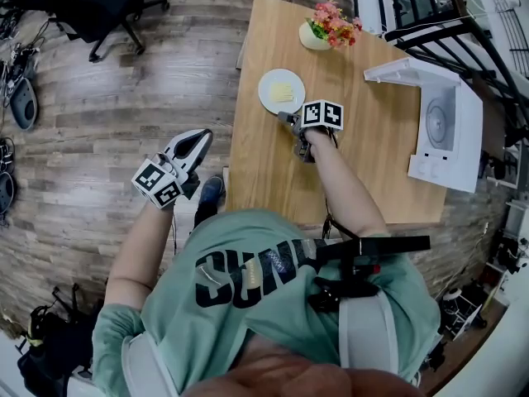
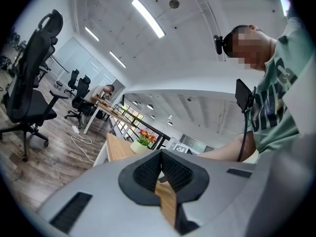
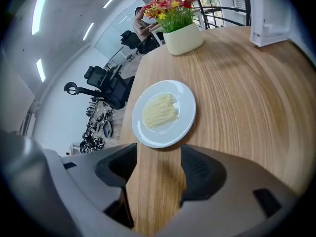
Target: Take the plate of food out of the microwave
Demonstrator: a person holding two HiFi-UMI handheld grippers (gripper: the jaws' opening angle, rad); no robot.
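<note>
The plate [image 3: 164, 113] of food rests on the worktop [image 1: 364, 180], well apart from the open microwave [image 1: 442, 126], right tongs [image 3: 157, 164] spread empty beside it, left tongs [image 2: 160, 174] pressed together; task looks done.

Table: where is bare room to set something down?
The table is bare across its near half, from the plate to the near edge. Wood between plate and microwave is free too. The far end, flower pot beside plate, is crowded.

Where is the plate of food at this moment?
In the head view the plate of food sits on the table near its left edge, just beyond the right gripper, with the flower pot behind it and the microwave to its right.
</note>
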